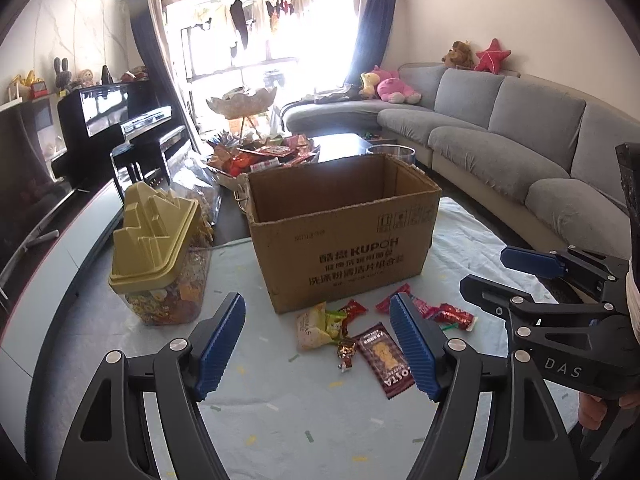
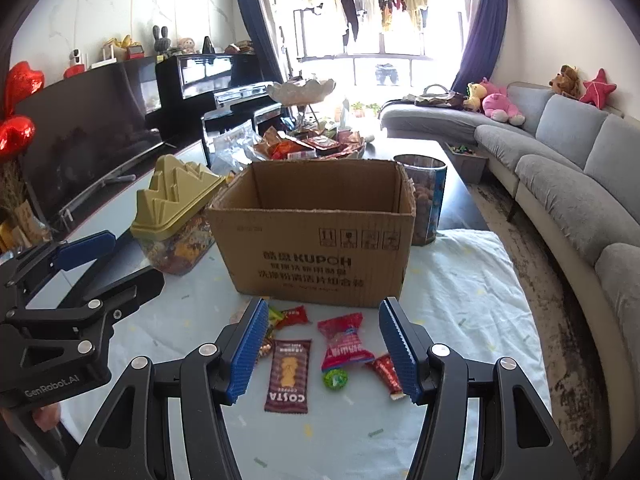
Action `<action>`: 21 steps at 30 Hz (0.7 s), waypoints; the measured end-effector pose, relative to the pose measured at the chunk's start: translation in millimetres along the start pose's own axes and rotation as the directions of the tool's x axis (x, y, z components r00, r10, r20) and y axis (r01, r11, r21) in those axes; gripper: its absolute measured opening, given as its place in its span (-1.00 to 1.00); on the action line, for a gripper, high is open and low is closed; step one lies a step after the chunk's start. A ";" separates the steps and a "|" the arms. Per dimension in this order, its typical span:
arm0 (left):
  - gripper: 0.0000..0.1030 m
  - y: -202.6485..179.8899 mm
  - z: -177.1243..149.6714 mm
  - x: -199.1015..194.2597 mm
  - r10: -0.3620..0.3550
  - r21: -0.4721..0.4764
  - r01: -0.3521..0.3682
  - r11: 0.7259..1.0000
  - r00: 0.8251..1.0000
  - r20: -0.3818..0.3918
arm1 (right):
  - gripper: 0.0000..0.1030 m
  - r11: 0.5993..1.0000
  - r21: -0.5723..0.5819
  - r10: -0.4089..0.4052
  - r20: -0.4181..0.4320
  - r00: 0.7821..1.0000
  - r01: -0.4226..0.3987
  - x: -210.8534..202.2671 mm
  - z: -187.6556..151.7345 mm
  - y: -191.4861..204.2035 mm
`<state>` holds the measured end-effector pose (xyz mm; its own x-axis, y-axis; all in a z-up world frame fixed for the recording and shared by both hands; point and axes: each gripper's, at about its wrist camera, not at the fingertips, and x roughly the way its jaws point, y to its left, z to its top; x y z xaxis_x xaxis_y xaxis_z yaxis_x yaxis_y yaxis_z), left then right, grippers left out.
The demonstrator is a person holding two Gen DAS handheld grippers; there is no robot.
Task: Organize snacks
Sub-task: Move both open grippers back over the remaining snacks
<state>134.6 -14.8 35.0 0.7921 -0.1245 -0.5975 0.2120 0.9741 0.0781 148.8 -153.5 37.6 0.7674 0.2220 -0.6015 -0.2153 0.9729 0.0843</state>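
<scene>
From the left wrist camera, the left gripper [image 1: 318, 344] hangs above the pale cloth [image 1: 472, 240] with its two blue pads spread wide and nothing between them. One open cardboard box [image 1: 340, 236] stands ahead, its inside bare as far as can be seen. In front of it lie the loose snacks: a beige packet [image 1: 311, 330], a brown Costa bar [image 1: 385, 354], a small gold-wrapped sweet [image 1: 346, 350], and several red wrappers (overlapping, so I cannot count them exactly). One clear jar with a sculpted tan lid [image 1: 160, 264] stands left of the box. The right gripper [image 1: 532, 268] shows at the right edge, fingers apart.

From the right wrist camera, the right gripper [image 2: 322, 350] also gapes, empty, over the snacks. Between its pads lie the Costa bar [image 2: 289, 376], one large red packet [image 2: 345, 340], one green sweet [image 2: 335, 379] and one narrow red stick [image 2: 385, 372]; a small red wrapper [image 2: 294, 315] lies nearer the box [image 2: 316, 252]. The jar [image 2: 176, 224] sits left, one tall canister [image 2: 426, 200] behind the box's right corner. The left gripper [image 2: 92, 260] enters from the left, fingers parted.
</scene>
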 end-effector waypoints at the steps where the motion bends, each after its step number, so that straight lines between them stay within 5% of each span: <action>1: 0.45 -1.0 -3.7 1.0 -0.003 -0.003 0.003 1.000 1.000 -0.009 | 0.14 1.000 -0.001 0.000 -0.011 1.000 0.000 1.0 -4.0 0.5; 21: 0.43 -3.7 -60.8 47.0 -0.104 -0.039 0.099 0.994 0.983 -0.152 | 0.14 0.999 0.050 0.010 -0.183 0.983 -0.001 41.6 -65.9 -5.2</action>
<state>136.2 -12.8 -41.9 0.6699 -0.1948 -0.7165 0.2671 0.9636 -0.0123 142.0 -153.6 -40.2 0.6414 0.2163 -0.7361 -0.1854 0.9747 0.1249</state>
